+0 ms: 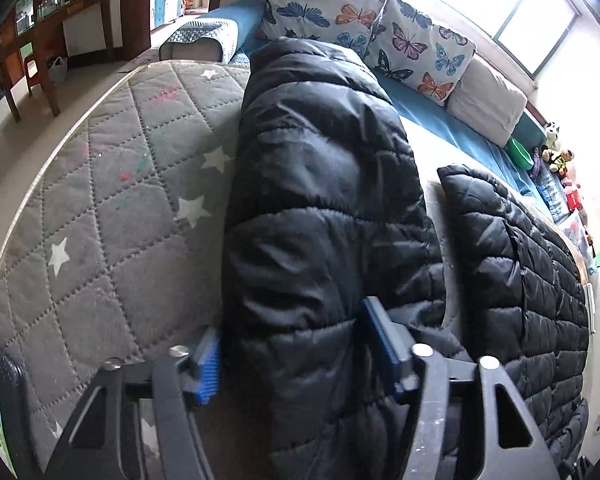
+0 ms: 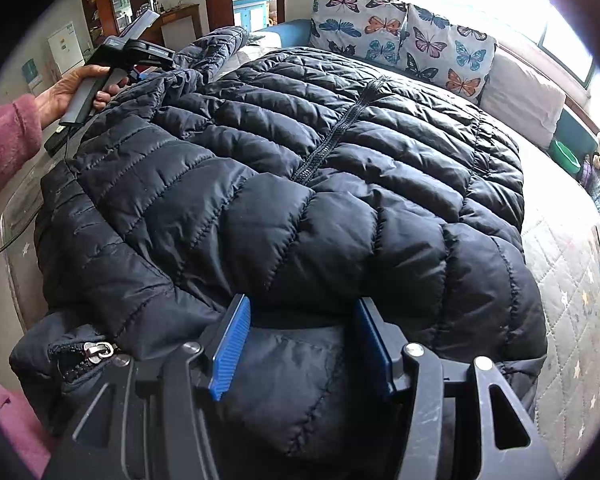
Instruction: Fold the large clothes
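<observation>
Jacket (image 2: 300,184) lies spread zip-up across the grey quilted mattress (image 1: 100,220), flat so it can be folded. Left gripper (image 1: 292,360) straddles a sleeve (image 1: 320,200); whether its pads pinch, cannot tell. Right gripper (image 2: 300,344) straddles a puffy fold at the near edge, grip equally unclear, likely to anchor it. Butterfly pillows (image 2: 400,40) sit beyond.

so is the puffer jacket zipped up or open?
Mostly zipped: in the right wrist view the puffer jacket shows its front zipper closed down the middle. Near the zipper pull the end gapes slightly.
</observation>
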